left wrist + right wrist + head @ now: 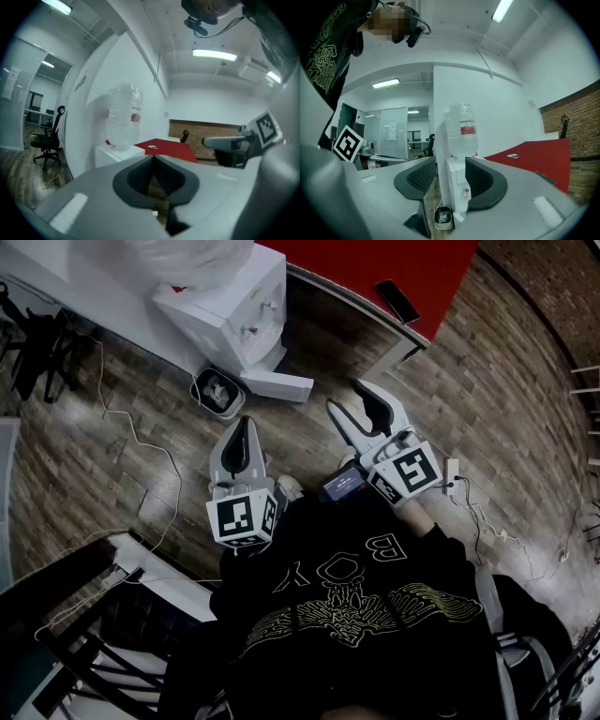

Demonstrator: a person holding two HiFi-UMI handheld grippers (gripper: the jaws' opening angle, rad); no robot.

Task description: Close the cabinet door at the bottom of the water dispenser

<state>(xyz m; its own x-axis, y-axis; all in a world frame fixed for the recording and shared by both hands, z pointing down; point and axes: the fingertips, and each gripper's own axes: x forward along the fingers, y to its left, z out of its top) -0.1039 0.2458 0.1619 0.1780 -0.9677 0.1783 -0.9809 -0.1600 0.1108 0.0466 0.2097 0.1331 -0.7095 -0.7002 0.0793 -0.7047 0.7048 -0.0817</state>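
Head view: water dispenser (234, 306) at 11 o'clock, its bottom cabinet door (281, 386) standing open, small bin (217, 392) just beside. Left gripper (246, 427) fingers together; right gripper (349, 399) fingers apart, empty. Both clear of door.

Two grippers: one left gripper (244, 427), one right gripper (349, 397). Two marker cubes: one left cube (242, 518), one right cube (409, 471). One dispenser (230, 306), with one bottle (461, 129) on top and one door (278, 386) at its foot. One bin (217, 391) just beside it. One red table (375, 263), one phone (397, 300) on it. One power strip (452, 474) on the floor. One chair (49, 138) shows in the left gripper view
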